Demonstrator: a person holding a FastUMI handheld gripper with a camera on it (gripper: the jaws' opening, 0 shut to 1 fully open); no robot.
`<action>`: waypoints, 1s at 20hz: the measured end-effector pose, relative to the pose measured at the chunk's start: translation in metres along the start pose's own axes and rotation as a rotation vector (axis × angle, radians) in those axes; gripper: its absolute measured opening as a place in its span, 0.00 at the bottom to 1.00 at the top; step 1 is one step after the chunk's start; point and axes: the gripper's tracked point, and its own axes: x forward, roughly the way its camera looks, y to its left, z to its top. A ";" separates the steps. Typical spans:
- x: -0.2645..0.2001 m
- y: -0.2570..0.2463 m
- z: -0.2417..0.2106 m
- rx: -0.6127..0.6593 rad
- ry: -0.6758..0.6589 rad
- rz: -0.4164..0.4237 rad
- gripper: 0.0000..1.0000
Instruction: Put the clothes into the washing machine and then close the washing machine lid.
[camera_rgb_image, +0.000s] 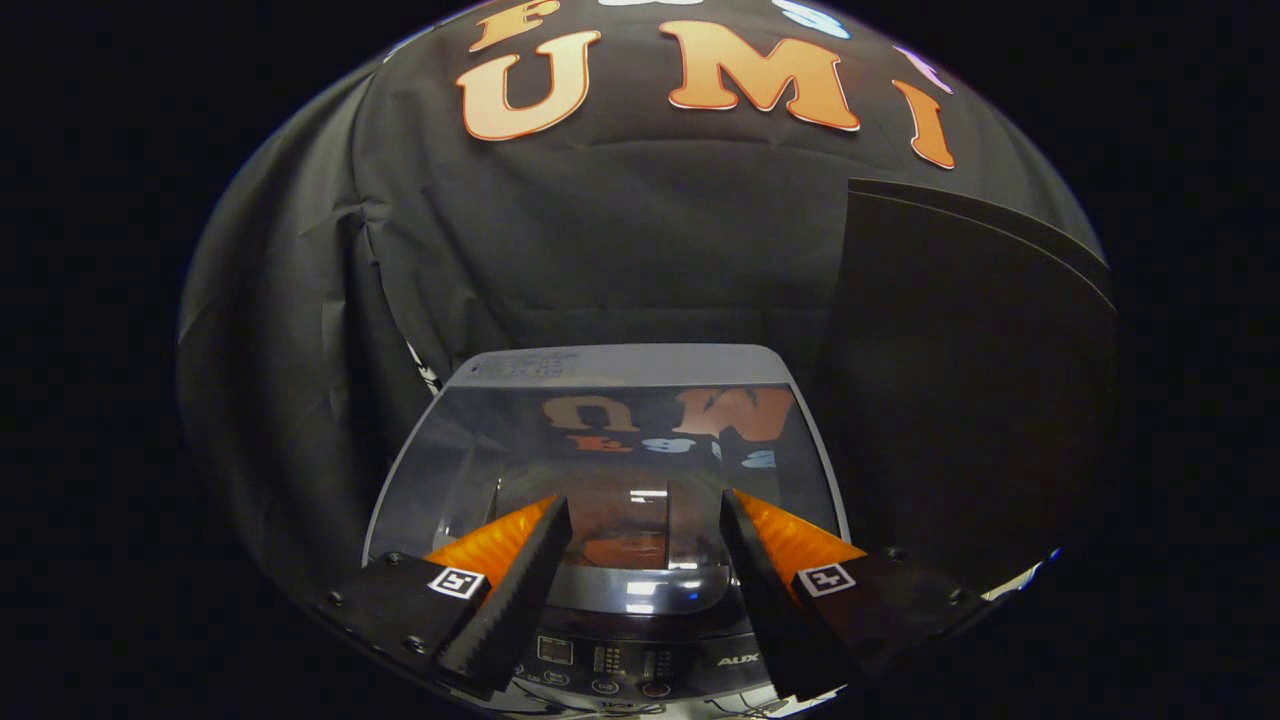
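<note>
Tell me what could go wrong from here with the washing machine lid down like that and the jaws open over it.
1. The lid looks closed; if clothes still need to go in, it has to be opened first.
2. The gripper hangs open with nothing between its jaws, close above the glossy lid; pushing down could scrape or slip on it.
3. The control panel sits right under the jaws, so a low move might press a button by accident.

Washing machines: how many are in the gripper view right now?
1. The grey top-loading washing machine with its glass lid down sits just ahead of and below the open gripper, against the black cloth wall.
</note>
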 end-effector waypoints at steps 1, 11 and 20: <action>-0.003 0.000 0.007 -0.003 -0.012 0.002 0.98; -0.064 0.023 0.100 0.005 -0.195 0.065 0.98; -0.174 0.015 0.183 0.022 -0.404 0.094 0.99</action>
